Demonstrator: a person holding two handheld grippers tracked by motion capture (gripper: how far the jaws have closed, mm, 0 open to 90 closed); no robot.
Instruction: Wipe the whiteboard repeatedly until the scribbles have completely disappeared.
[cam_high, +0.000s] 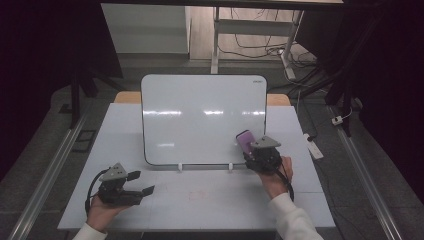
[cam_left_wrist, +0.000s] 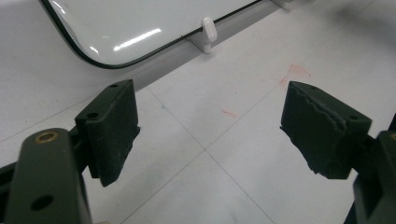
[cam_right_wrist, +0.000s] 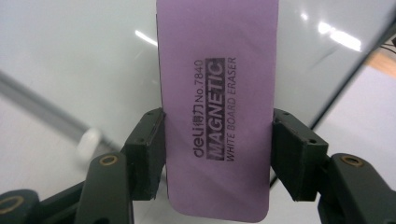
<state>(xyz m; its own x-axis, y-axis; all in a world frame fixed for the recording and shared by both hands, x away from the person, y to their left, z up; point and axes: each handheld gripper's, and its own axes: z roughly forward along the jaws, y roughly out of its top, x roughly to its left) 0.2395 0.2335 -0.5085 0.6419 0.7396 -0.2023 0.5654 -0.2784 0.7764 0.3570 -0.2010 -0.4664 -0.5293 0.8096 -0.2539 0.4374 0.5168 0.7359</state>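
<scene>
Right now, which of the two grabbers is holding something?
The right gripper: its jaws are shut on the purple magnetic whiteboard eraser at the whiteboard. The left gripper has open jaws with nothing between them.

Left tongs (cam_high: 141, 183) gape (low); right tongs (cam_high: 248, 150) clamped, raised.

Worktop (cam_high: 210, 200): white, tiled, faint red marks.
On it: whiteboard (cam_high: 200, 117), propped on two white clips (cam_left_wrist: 208, 33).
</scene>
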